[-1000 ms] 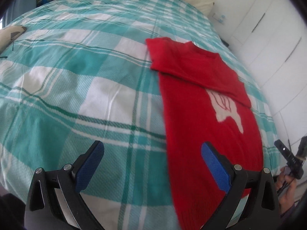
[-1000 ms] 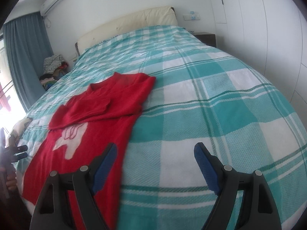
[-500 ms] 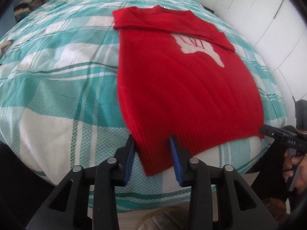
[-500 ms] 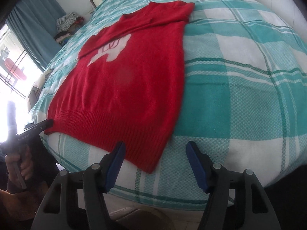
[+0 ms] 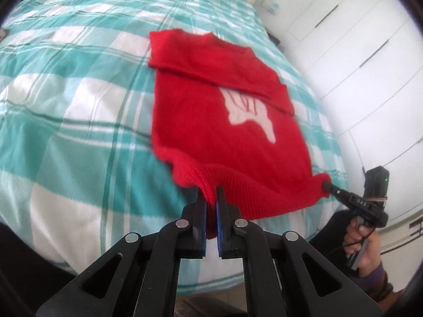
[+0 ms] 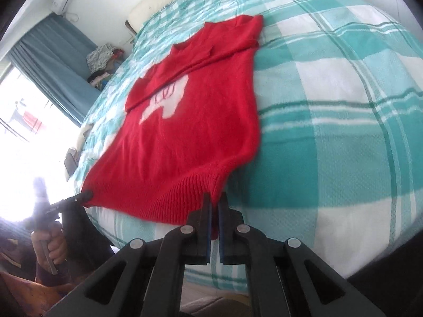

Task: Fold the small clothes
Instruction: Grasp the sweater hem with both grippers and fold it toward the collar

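Right wrist: teal plaid bed (image 6: 330, 121), blue curtain (image 6: 55, 55), window.

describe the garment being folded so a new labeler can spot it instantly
Find the bed with the teal-and-white checked cover; the red knit sweater lies flat on it, sleeves folded across the chest. Its white print and ribbed hem, pinched at both corners by the left gripper and right gripper, mark it.

I see a red knitted sweater (image 5: 211, 121) of soft, matt wool with a ribbed hem, lying on a bedspread (image 5: 79, 111) of woven checked cloth with a fine waffle texture, while my left hand-held gripper (image 5: 211, 198) looks like matt black plastic with shiny metal rivets.
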A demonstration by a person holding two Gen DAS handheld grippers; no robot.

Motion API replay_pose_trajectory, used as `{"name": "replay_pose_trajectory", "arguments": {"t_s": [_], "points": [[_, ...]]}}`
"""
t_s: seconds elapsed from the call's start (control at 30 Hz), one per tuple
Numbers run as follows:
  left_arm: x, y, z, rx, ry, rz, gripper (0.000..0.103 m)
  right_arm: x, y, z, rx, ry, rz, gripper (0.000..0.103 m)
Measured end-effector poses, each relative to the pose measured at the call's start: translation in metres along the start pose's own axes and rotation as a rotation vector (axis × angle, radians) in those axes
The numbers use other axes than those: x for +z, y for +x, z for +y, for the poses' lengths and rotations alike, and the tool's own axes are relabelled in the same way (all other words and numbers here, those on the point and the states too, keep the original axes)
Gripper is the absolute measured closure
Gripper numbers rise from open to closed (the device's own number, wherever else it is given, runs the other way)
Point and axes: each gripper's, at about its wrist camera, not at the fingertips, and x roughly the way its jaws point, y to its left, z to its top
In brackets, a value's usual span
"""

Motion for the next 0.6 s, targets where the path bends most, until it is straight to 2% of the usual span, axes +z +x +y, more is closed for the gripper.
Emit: {"name": "replay_pose_trajectory", "arguments": {"t_s": [0.17,0.3,0.47,0.6], "points": [[0.101,0.020,-0.001,-0.006,-0.021,-0.120,0.100,0.089,0.010,0.005,0.040,-0.007,-0.175,0.100],[0.178,0.068,0.008,0.061,-0.061,-0.168,0.100,0.167,0.048,0.005,0.013,0.009,-0.259,0.100],[0.242,0.128,0.026,0.147,-0.115,-0.153,0.099,0.244,0.108,0.000,-0.064,0.003,-0.268,0.099],[0.269,0.164,0.036,0.190,-0.127,-0.113,0.098,0.279,0.148,-0.018,-0.088,0.052,-0.229,0.099]]}}
